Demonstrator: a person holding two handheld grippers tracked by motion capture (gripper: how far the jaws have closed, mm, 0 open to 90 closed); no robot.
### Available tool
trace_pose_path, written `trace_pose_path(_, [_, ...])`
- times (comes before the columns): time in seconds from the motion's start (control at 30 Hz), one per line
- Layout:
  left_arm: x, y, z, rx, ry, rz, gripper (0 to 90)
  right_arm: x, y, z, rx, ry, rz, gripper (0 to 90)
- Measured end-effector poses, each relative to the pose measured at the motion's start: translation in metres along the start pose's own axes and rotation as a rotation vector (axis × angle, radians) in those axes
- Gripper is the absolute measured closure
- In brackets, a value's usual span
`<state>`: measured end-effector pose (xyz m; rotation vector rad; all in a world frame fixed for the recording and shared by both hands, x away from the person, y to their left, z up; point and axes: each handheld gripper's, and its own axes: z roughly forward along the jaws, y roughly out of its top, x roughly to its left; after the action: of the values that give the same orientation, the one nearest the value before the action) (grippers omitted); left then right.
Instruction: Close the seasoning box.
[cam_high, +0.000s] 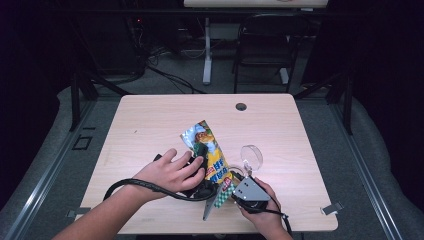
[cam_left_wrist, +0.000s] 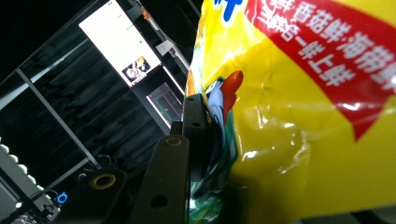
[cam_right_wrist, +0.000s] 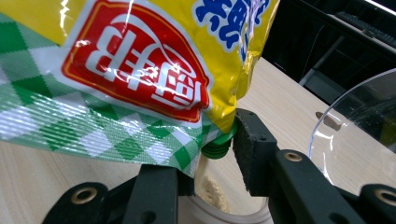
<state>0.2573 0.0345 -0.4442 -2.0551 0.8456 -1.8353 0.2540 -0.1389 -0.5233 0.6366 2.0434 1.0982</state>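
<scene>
A: At a wooden table (cam_high: 150, 120), a person holds a yellow snack bag (cam_high: 212, 155) between two hand-held tools, with a clear plastic tub (cam_high: 251, 156) just to the bag's right. What is the left gripper (cam_high: 200, 152) doing?

B: It grips the bag's upper part; in the left gripper view one black pad (cam_left_wrist: 195, 135) presses flat against the foil, so the jaws are closed on the bag.

A: And to the right of the bag?

B: The right gripper (cam_high: 239, 181) sits at the bag's lower, green-checked end. In the right gripper view its jaws stand part-way open around that corner, a green ridged part (cam_right_wrist: 217, 147) peeping out by one pad (cam_right_wrist: 252, 154). Whether the pads truly pinch the foil, I cannot tell.

A: How should the step go?

B: Probably steadying or opening the bag over the tub: keep the left grip firm, take the corner squarely, pull gently so nothing spills.
</scene>
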Motion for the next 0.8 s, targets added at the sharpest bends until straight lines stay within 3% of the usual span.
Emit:
trace_pose_path(0.17, [0.0004, 0.0004, 0.0, -0.006, 0.001, -0.003, 81.6, -0.0001, -0.0001, -0.0001, 0.0, 0.0, 0.0, 70.2])
trace_pose_path(0.37, [0.0034, 0.0008, -0.0016, 0.01, -0.002, 0.021, 81.6, 0.0, 0.0, -0.0004, -0.005, 0.005, 0.003, 70.2])
trace_pose_path(0.5, [0.0021, 0.0007, -0.0005, -0.006, -0.001, -0.003, 81.6, -0.0002, -0.0001, -0.0008, -0.004, 0.005, 0.003, 70.2])
trace_pose_path(0.53, [0.0035, 0.0011, -0.0014, 0.009, -0.002, 0.019, 81.7, -0.0004, -0.0002, -0.0009, -0.002, 0.002, 0.001, 70.2])
trace_pose_path(0.57, [0.0025, 0.0008, -0.0006, -0.004, -0.001, 0.003, 81.7, -0.0004, -0.0002, -0.0009, -0.002, 0.002, 0.002, 70.2])
trace_pose_path(0.63, [0.0035, 0.001, -0.0013, 0.007, -0.003, 0.017, 81.7, -0.0002, -0.0002, -0.0009, -0.004, 0.005, 0.003, 70.2])
trace_pose_path(0.8, [0.0032, 0.001, -0.0008, -0.004, -0.002, 0.003, 81.7, -0.0004, -0.0003, -0.0011, -0.002, 0.003, 0.003, 70.2])
